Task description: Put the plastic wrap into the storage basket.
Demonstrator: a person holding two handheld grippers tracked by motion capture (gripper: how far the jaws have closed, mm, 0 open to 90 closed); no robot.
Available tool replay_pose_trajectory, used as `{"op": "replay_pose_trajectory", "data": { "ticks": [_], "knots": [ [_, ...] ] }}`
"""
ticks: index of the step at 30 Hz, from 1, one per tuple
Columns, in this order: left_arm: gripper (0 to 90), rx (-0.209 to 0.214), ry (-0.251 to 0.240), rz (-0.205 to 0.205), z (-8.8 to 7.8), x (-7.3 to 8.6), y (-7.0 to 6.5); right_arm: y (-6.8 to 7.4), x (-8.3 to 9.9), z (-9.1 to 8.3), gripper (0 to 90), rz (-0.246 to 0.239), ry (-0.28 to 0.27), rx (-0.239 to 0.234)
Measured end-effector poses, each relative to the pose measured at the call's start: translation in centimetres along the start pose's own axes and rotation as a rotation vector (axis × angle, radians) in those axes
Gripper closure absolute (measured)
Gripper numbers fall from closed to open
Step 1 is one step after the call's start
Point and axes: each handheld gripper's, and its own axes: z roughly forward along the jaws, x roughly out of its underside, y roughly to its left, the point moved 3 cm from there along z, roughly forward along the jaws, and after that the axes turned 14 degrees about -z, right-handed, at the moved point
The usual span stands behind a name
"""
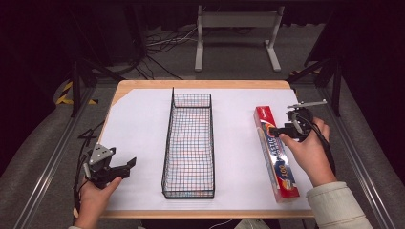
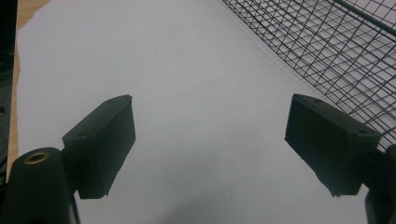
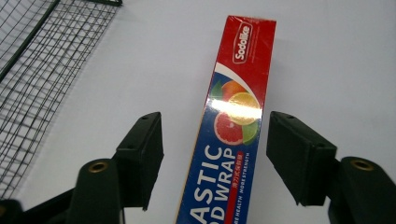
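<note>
The plastic wrap box (image 3: 233, 126) is red and blue with citrus pictures; the wire basket (image 1: 189, 143) is black; white paper (image 1: 138, 124) covers the wooden desk (image 1: 143, 85).

A lab-like recording room: dark curtains, floor cables (image 1: 165, 40), metal rails (image 1: 45, 162), paper-covered table (image 1: 143, 119).

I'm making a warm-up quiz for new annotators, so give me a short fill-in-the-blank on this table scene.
1. The plastic wrap box lies on the white sheet to the ____ of the wire basket.
2. The right gripper has its jaws on either side of the ____.
3. The left gripper has ____ between its jaws.

Missing words: right; plastic wrap box; nothing
</note>
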Motion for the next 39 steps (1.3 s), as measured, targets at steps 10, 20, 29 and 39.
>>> {"op": "replay_pose_trajectory", "data": {
  "ticks": [10, 20, 29, 39],
  "knots": [
    [16.5, 0.002, 0.003, -0.008, 0.0, 0.1, 0.1, -0.5, 0.8, 3.4, 18.1, 0.014, 0.179, 0.100],
    [16.5, 0.001, 0.002, -0.006, 0.0, 0.0, 0.1, -0.1, 2.1, 5.8, 16.9, 0.033, 0.273, 0.042],
    [16.5, 0.000, 0.003, -0.006, 0.0, 0.0, 0.1, 0.1, 2.6, 6.8, 20.4, 0.032, 0.337, 0.030],
    [16.5, 0.003, 0.003, -0.007, 0.0, 0.1, 0.2, 0.4, 3.1, 7.8, 29.6, 0.085, 0.365, 0.026]
  ]
}}
